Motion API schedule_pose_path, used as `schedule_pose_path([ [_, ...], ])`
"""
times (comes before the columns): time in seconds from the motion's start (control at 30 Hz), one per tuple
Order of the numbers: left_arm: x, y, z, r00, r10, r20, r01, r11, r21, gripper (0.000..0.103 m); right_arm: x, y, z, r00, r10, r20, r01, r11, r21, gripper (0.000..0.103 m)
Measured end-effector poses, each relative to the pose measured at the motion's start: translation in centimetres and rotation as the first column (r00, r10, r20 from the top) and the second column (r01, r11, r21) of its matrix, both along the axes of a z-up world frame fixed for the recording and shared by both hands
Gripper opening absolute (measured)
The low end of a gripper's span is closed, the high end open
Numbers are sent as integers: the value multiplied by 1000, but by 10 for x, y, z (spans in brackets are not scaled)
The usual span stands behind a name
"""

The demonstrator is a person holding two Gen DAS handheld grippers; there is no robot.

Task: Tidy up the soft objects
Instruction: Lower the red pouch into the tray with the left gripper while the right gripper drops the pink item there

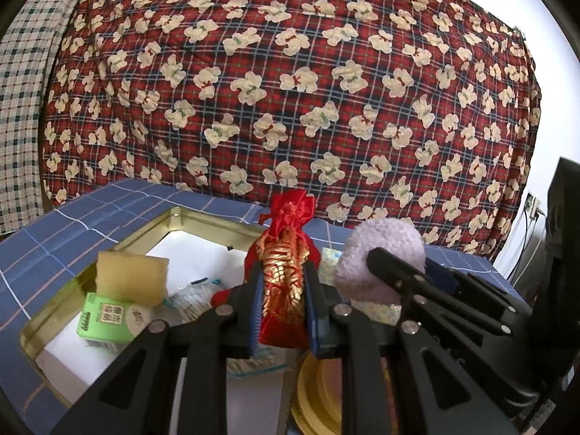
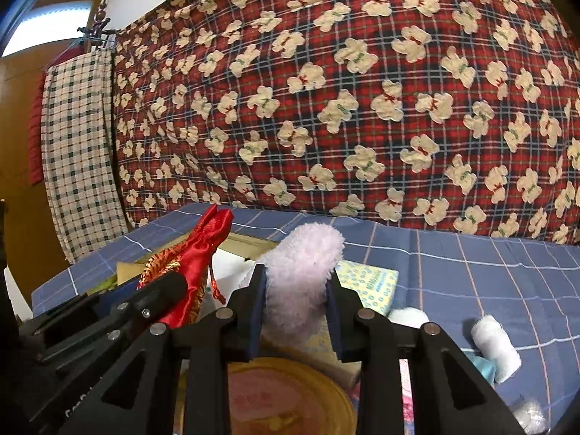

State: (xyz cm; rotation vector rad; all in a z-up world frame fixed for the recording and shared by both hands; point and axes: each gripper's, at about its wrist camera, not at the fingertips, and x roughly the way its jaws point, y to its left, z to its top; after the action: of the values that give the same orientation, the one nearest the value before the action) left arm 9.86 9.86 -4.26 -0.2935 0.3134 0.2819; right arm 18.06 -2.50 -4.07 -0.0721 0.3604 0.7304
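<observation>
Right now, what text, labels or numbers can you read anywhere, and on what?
Green packet: print in another script, too blurred to read.
Yellow dotted packet: blue lettering, too small to read.
Left gripper body: pale lettering, cut off, unreadable.
Round gold lid: faint marks, illegible.
Nothing else carries text.

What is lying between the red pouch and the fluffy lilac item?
In the right wrist view, nothing solid lies between the red pouch and the lilac item: only the tray's white floor shows behind that gap.
</observation>
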Motion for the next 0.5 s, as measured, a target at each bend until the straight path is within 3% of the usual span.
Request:
schedule_pose_path([
  [0.5,-15,60,14,994,69,-89,-67,997,33,18,4,53,16,994,78,-78,-82,996,-44,33],
])
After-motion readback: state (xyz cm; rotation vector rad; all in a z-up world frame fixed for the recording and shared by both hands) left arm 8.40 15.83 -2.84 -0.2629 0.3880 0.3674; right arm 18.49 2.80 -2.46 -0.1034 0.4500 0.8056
